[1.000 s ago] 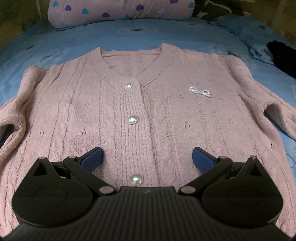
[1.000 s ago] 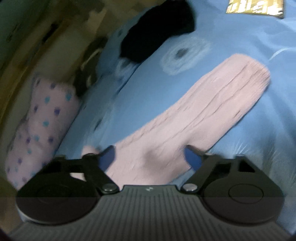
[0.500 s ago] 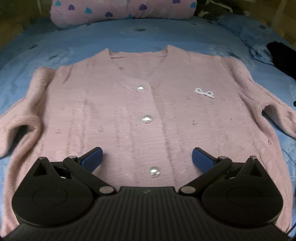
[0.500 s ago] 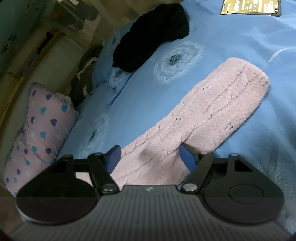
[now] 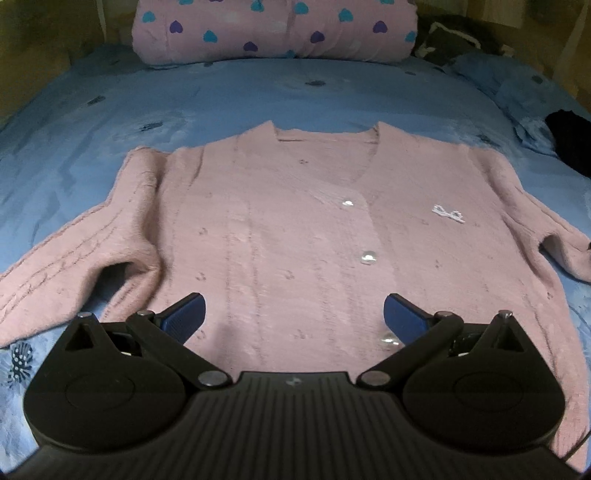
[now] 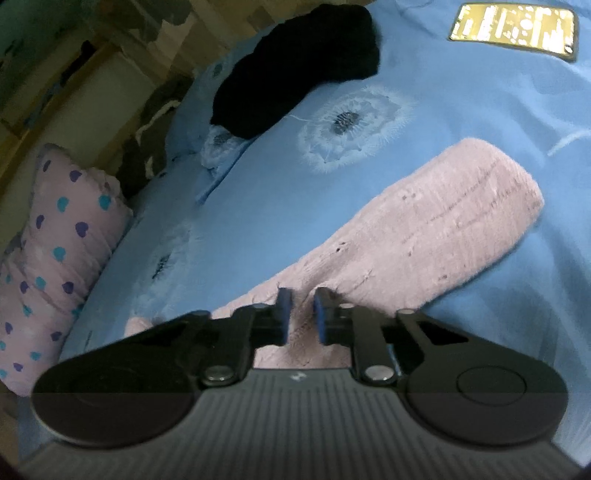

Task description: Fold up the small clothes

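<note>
The bed [image 5: 258, 96] under its blue dandelion-print cover carries everything here, with the heart-print pillow [image 5: 273, 29] at its head and a black garment [image 6: 295, 66] bunched off to my right. Spread across the middle lies the pink knitted cardigan [image 5: 280, 236], front up, buttoned, both sleeves thrown outward, its hem nearest me.

What has changed is on the right side. Half a second ago my right tool [image 6: 299, 314] stood wide astride the right sleeve [image 6: 443, 229]; now its blue pads have drawn in until only a narrow strip of knit shows between them, pinched on the sleeve partway along, with the cuff end lying free on the cover beyond. I judge the sleeve is gripped and ready to be carried in over the chest, the first fold.

My left tool [image 5: 293, 317] has drifted leftward over the last second, so the button line that sat between its fingers now runs by the right finger. It is spread wide and holds nothing, hovering over the lower body of the cardigan just above the hem. The left sleeve [image 5: 85, 258] lies off to its left, bent at the elbow, well clear of the fingers.

Smallest: the pearly buttons [image 5: 368, 256] and the little white bow [image 5: 447, 213] stitched on the chest.
</note>
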`<state>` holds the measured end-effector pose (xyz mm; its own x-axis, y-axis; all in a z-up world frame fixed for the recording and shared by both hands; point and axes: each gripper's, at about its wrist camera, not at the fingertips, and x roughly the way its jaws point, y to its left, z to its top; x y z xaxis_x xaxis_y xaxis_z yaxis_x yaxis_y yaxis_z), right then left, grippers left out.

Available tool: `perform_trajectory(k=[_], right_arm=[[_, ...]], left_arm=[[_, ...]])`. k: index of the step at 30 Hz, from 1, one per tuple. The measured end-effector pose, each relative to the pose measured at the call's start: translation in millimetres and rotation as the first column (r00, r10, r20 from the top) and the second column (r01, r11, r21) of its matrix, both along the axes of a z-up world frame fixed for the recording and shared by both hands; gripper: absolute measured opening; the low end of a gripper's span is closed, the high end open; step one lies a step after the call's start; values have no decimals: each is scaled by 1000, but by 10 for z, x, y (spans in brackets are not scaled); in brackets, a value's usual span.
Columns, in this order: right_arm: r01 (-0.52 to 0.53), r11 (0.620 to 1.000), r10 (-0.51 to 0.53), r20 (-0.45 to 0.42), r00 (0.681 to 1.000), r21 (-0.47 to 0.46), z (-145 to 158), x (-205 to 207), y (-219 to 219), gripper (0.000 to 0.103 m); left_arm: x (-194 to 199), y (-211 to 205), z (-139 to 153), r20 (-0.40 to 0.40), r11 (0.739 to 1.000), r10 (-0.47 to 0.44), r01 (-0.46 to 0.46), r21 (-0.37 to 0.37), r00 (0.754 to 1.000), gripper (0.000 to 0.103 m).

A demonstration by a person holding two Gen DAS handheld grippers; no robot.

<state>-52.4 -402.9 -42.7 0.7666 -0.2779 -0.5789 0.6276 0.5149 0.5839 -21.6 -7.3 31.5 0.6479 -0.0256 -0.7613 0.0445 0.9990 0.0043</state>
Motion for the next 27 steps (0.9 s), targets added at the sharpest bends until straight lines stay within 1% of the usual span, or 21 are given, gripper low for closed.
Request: perform_trajectory(k=[1,2,5,7,9,10,12,14,17,19,21,22,23,24,25,27], right_arm=[[-8,1000,8,4,1000,-10,24,2,7,8],[-21,999,22,16,1000,-30,70,1,28,7],[-75,994,80,60,995,-83,221,11,112,6],[-117,983,130,84,988,-139,374,30,221,6],[-144,973,165,107,980,-182,524,34,313,5],[-150,970,174,118,978,-190,584,24,340,6],[-148,976,170,137,976,-158,650,-37,352,8],[-157,981,172,135,976,-114,627,-92,341,9],[-170,985,172,101,980,-28,485,-152,308,9],[-161,986,158,71,985,47,359,-190,263,10],[-152,984,149,37,988,97,244,-221,230,12],[-142,984,141,17,990,108,204,-235,236,25],[-130,985,131,2,991,112,172,-248,258,46],[-111,987,112,-6,994,118,148,-282,258,56],[-96,988,97,-3,995,118,132,-320,258,64],[-82,990,82,5,997,113,114,-393,255,64]], left_arm=[[7,28,0,1,1000,3,-3,0,1000,103],[27,57,-2,4,1000,6,-6,3,1000,103],[91,89,-21,9,1000,12,-12,7,1000,103],[118,89,-37,14,1000,7,-7,10,1000,103],[158,94,-49,16,1000,10,-10,6,1000,103],[171,101,-56,17,1000,11,-11,-1,1000,103],[192,114,-77,10,1000,13,-13,-18,1000,103],[202,127,-102,3,1000,20,-20,-23,1000,103],[190,159,-143,-4,999,35,-35,-21,999,103],[182,173,-165,-8,999,43,-43,-19,999,103],[178,173,-185,-12,999,49,-49,-13,999,103],[177,169,-193,-14,999,51,-52,-10,999,103],[174,161,-201,-15,999,53,-53,-7,998,103],[172,156,-204,-16,999,52,-53,-6,998,103],[167,150,-207,-16,999,52,-53,-5,998,103],[166,137,-207,-16,999,53,-53,-5,998,103]])
